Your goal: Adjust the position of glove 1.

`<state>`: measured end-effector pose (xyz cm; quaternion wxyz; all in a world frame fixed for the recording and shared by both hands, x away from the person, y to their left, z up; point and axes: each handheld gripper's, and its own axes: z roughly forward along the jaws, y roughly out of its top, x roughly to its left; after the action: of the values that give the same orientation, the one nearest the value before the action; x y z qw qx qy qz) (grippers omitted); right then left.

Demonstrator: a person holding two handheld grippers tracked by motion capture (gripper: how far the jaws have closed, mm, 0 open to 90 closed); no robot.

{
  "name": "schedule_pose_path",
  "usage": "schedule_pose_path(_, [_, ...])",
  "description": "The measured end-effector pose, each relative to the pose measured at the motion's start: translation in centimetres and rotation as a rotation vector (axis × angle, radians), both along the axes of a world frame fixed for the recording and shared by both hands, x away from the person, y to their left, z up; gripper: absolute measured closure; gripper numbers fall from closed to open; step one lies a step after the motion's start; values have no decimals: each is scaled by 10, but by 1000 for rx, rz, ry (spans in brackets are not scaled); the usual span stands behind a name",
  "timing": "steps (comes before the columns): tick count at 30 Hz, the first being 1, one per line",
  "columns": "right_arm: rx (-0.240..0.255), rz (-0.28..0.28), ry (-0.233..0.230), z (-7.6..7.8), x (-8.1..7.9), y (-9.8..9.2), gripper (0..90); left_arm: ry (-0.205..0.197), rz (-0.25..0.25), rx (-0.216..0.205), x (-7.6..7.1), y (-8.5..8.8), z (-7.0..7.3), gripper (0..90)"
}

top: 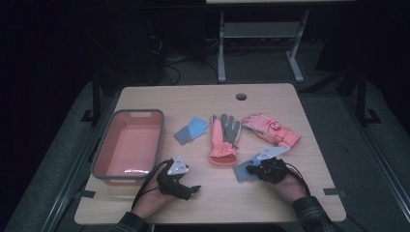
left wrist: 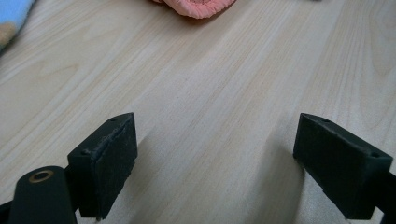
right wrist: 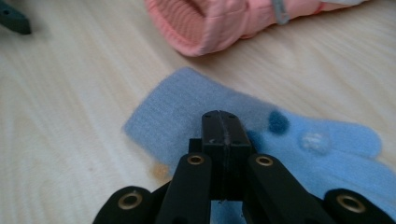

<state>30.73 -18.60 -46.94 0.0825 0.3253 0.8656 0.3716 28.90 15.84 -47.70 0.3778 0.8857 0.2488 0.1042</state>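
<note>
the right gripper point(right wrist: 223, 135) is clenched, jaws pressed together over the blue glove point(right wrist: 196, 112), which lies flat near the table's point(top: 203, 96) 5 o'clock edge; whether any knit is pinched i cannot quite tell. the soft, fuzzy fabric could slip out or drag, nudging the padded pink glove point(right wrist: 210, 23) at its 12 o'clock. the left gripper point(left wrist: 215, 163) sits released over bare, smooth wood grain. the plastic bin point(top: 128, 142), rectangular with a grey rim, waits at 9 o'clock, a long carry.
</note>
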Motion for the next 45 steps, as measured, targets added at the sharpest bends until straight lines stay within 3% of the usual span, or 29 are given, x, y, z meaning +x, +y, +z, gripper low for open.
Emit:
schedule_pose_path(11, [4,71,3,0,-11,12,900,-1,1,0,0,0,0,129])
schedule_pose_path(34, [13,244,9,1,-31,61,900,-1,2,2,0,0,0,129])
schedule_pose_path(39, [41,223,5,6,-31,57,900,-1,4,2,0,0,0,128])
schedule_pose_path(45, [68,156,-23,12,-26,34,835,-3,17,6,0,-2,0,128])
